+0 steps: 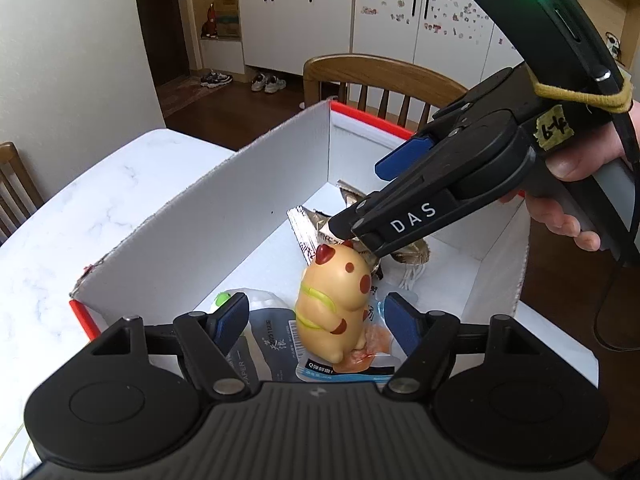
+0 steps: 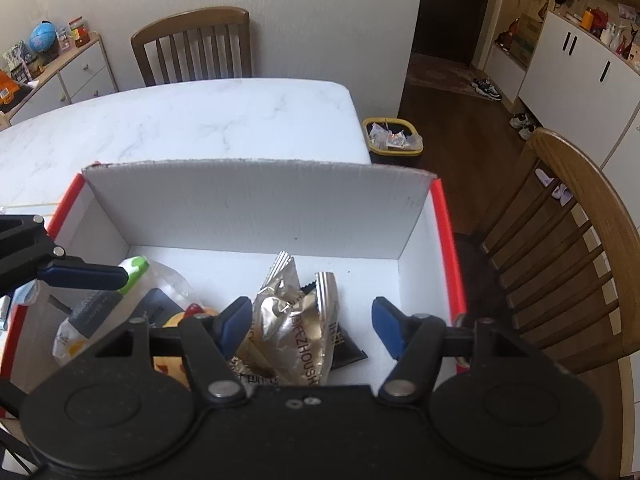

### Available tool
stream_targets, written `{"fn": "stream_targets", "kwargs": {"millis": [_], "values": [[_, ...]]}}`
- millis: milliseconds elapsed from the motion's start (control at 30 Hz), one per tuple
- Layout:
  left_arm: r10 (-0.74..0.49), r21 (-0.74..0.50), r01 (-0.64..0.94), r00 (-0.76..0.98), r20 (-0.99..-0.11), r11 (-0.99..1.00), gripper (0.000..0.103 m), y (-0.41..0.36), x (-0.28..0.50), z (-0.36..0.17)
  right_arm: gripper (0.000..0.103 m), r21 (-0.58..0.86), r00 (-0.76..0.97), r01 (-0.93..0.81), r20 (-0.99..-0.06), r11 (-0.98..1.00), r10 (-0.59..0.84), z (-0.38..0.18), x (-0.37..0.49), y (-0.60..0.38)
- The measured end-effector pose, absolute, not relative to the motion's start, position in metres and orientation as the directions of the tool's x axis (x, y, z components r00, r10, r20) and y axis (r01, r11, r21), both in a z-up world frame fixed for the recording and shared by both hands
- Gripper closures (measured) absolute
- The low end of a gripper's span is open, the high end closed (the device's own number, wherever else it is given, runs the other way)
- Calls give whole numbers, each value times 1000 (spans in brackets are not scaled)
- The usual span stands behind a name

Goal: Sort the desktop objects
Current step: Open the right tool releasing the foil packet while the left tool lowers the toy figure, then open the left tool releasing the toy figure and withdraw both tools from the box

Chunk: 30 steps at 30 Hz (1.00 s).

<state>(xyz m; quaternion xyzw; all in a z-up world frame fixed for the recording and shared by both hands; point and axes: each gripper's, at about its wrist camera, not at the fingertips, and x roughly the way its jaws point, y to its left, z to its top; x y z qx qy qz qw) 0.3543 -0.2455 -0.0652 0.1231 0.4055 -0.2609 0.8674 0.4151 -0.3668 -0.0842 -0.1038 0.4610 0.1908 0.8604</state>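
A white cardboard box (image 1: 240, 208) with red edges stands on the marble table. Inside it a yellow animal toy (image 1: 332, 292) with brown spots stands upright on a blue-white snack pouch (image 1: 340, 372). My left gripper (image 1: 316, 322) is open, its blue pads on either side of the toy and apart from it. My right gripper (image 1: 360, 198) reaches into the box from the right, just above the toy's head. In the right wrist view my right gripper (image 2: 312, 320) is open over crumpled gold foil packets (image 2: 288, 320) in the box (image 2: 256, 208). A left gripper finger (image 2: 84, 274) shows at the left.
The box also holds a grey tissue pack (image 1: 272, 332), a clear bag with a green cap (image 2: 134, 268) and a white cable (image 1: 408, 276). Wooden chairs (image 2: 560, 248) stand around the table (image 2: 200, 120). A waste bin (image 2: 394, 140) sits on the floor beyond the table's corner.
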Motion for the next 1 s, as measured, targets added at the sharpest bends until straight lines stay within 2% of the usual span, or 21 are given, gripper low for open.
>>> {"fn": "stream_targets", "kwargs": {"millis": [467,567,833,1000], "values": [[-381,-6,546,576,-723,837,29,-228,329,-44,27,3,534,-401,-812,916,237,-65,391,-372],[-382,0,543,592,-710,840,22,-224,323,-39,25,15,536,-398,-808,917,245,-61,384,-370],[-402,-18,529,623,-671,849,20,-206,309,-23,17,50,559,-378,-784,924,271,-50,362,-369],[-420,-38,527,632,-651,849,18,-192,299,-14,15,66,577,-367,-766,928,283,-41,345,-364]]}}
